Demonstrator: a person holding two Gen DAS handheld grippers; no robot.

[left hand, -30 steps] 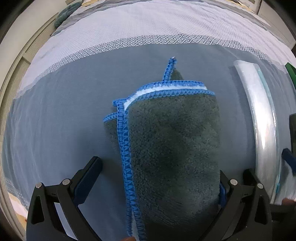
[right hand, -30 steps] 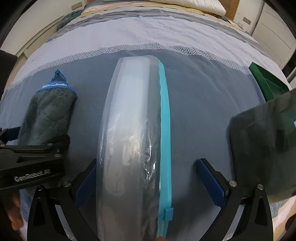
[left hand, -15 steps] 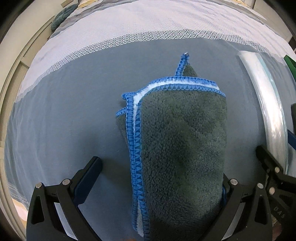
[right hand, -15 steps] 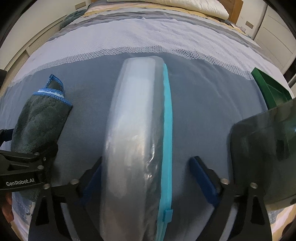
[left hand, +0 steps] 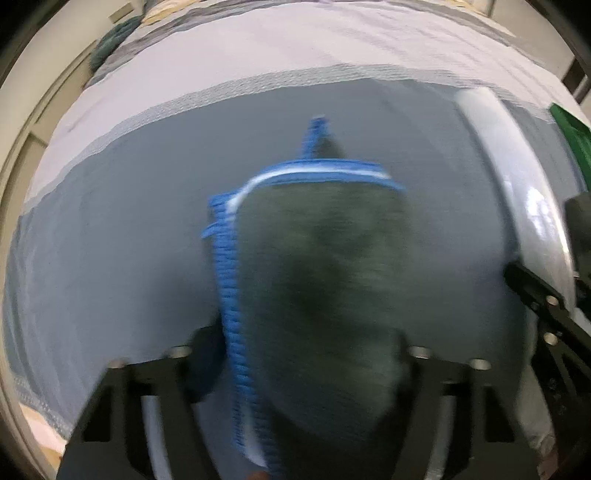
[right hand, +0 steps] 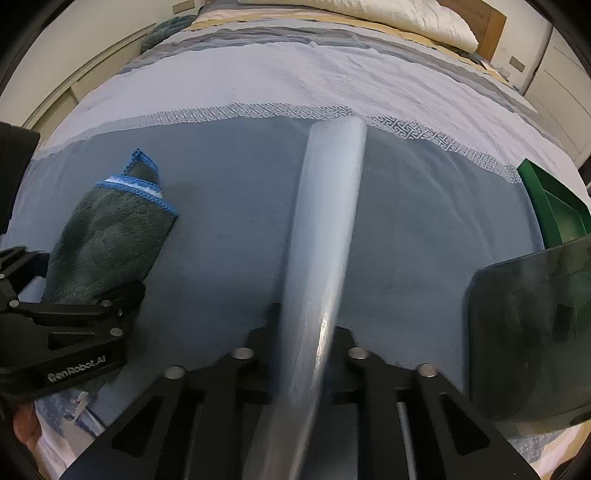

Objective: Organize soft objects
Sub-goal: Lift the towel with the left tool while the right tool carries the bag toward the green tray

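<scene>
Left gripper (left hand: 295, 354) closing, fingers clamping the folded grey fleece towel with blue stitched edging (left hand: 325, 280) (frame blurred). Right gripper (right hand: 303, 343) closing, fingers pinching the clear plastic zip bag (right hand: 325, 221). Both lie on the blue-grey bed (right hand: 229, 177), near its foot edge.

A bedspread (right hand: 229, 199) covers the bed; far off, a pillow (right hand: 413, 16); right, a green tray (right hand: 550, 206).

A bed (right hand: 258, 206) fills the room, spread with a blue-grey and pale lilac cover, a cream pillow (right hand: 417, 16) against a wooden headboard (right hand: 484, 26), white cupboards (right hand: 557, 74) on the right and a light panelled wall (right hand: 99, 74) on the left.
</scene>
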